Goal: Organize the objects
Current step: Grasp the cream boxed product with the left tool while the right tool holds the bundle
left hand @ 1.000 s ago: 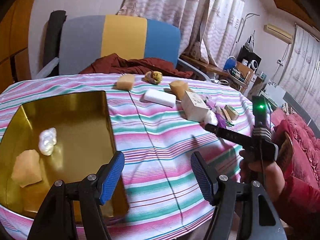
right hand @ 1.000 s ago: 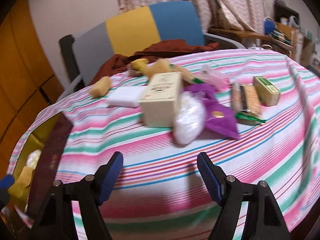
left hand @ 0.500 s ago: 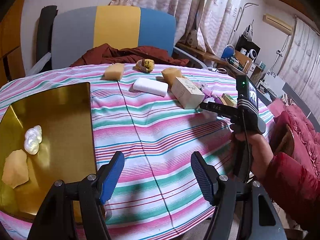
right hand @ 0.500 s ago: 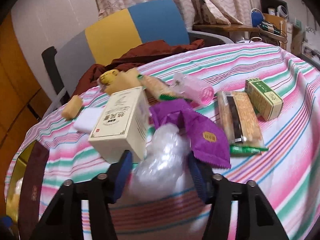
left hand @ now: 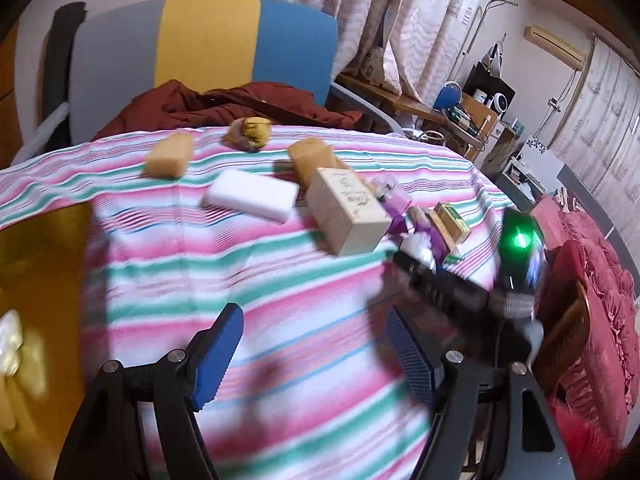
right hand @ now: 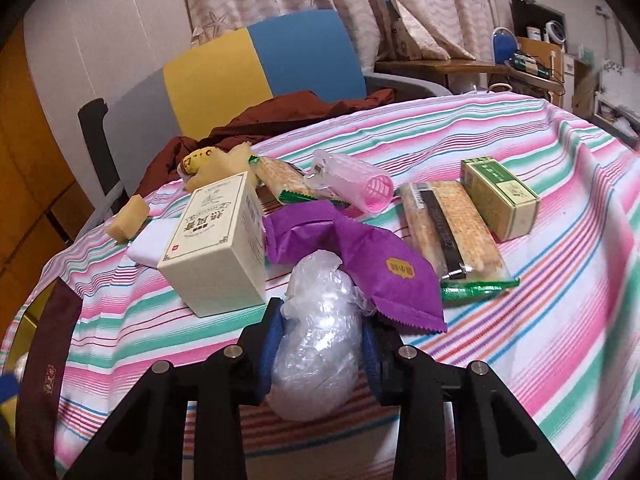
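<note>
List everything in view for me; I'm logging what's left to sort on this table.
cream box: 1, mid-table
clear plastic bundle: 1, in the right claw
purple wrapper: 1, behind the bundle
cracker packs: 2, tan-green
green box: 1, far right
pink roller: 1
white bar: 1
tan blocks: several, far edge
gold tray: 1, left edge
left claw: open, empty
right claw: just closed on the bundle

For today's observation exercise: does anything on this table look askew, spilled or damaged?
Nothing looks spilled or broken. The snacks form a loose jumble: the purple wrapper lies crumpled against the cream box, and the right gripper squeezes the clear plastic bundle.
</note>
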### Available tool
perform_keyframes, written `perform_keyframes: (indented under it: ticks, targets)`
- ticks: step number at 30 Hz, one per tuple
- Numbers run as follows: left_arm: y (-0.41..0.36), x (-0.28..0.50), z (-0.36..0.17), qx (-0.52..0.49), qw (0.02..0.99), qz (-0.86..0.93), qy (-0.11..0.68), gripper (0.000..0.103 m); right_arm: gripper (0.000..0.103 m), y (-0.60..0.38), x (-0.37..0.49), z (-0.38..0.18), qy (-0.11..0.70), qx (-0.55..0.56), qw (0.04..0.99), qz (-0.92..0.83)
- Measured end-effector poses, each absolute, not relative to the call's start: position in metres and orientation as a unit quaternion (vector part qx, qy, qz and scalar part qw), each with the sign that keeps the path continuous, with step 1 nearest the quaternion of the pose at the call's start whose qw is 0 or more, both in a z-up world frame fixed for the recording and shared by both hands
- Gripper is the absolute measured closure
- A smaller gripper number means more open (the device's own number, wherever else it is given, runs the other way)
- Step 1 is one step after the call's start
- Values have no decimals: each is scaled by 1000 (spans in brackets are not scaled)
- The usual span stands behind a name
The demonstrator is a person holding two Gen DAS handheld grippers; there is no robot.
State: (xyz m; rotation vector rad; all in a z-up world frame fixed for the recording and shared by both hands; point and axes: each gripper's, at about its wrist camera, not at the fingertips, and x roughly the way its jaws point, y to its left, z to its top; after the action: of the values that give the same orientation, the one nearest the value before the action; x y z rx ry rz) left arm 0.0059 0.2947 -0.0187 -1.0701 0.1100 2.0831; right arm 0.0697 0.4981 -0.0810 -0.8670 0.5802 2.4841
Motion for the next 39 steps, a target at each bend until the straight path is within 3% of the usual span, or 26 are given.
perform_keyframes:
  ticks: [10, 17, 21, 23, 26, 39]
  targets:
    - [409, -40, -29, -447, 387, 804, 61, 27, 66, 499, 79, -84, 223, -291, 236, 900]
    - [442, -50, -47, -454, 369, 805, 93, 27, 66, 501, 80, -86, 229, -287, 233, 900]
    - [440, -54, -56, -446, 357, 814, 106, 30, 66, 502, 80, -86, 232, -286, 231, 901]
    - [433, -55, -62, -445, 358, 813, 111, 40, 66, 502, 81, -86, 232, -285, 231, 901]
    - [418, -51, -64, -427, 364, 820, 110, 45, 66, 502, 81, -86, 232, -285, 231, 901]
    - [355, -7, -66, -369, 368, 846, 112, 51, 66, 502, 82, -86, 231, -286, 232, 901]
